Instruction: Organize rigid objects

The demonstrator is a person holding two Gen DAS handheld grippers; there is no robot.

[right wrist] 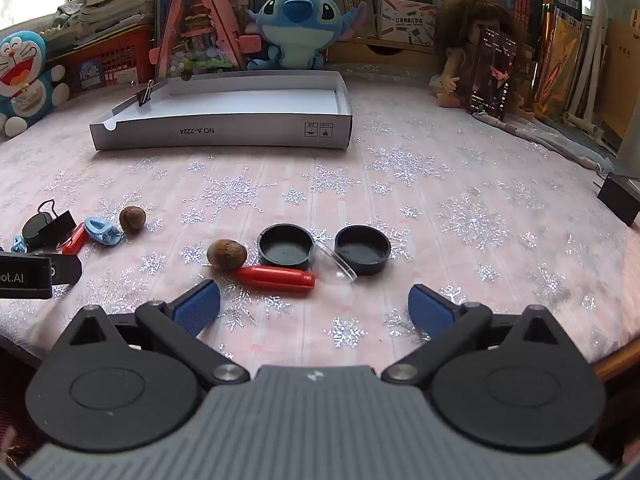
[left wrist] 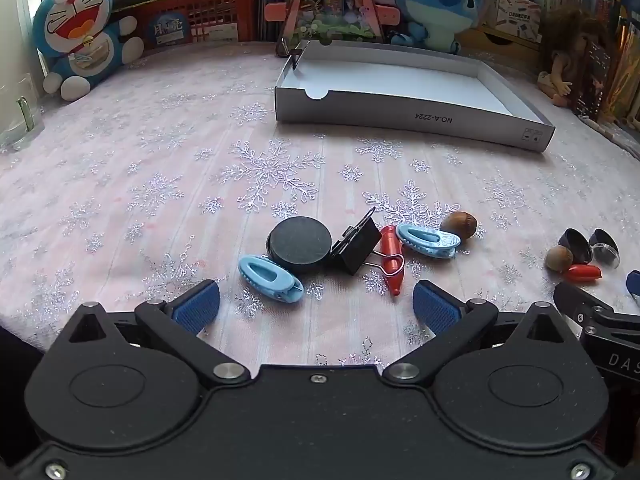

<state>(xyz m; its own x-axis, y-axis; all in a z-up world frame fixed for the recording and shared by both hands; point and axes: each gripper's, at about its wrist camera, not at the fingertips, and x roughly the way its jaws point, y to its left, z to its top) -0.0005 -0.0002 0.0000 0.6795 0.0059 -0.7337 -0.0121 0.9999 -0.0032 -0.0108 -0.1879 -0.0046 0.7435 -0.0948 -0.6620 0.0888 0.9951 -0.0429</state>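
My left gripper (left wrist: 316, 304) stands open, nothing between its blue pads. Just beyond it lie a black round disc (left wrist: 299, 243), two light-blue clips (left wrist: 270, 278) (left wrist: 427, 240), a black binder clip (left wrist: 355, 245), a red crayon-like piece (left wrist: 391, 258) and a brown nut (left wrist: 459, 224). My right gripper (right wrist: 314, 304) is open too, over bare cloth. Ahead of it lie a second nut (right wrist: 226, 254), a red piece (right wrist: 276, 276), two black round lids (right wrist: 285, 245) (right wrist: 362, 248) and a clear cap (right wrist: 334, 266). A shallow white box (left wrist: 412, 114) (right wrist: 224, 132) sits farther back with a small binder clip (right wrist: 145, 94) on its left rim.
Plush toys (left wrist: 80, 36) (right wrist: 298, 20), a red basket (left wrist: 200, 16), a doll (right wrist: 468, 52) and books line the back of the snowflake cloth. A glass (left wrist: 18, 116) stands at far left. A black block (right wrist: 618, 200) sits at the right edge.
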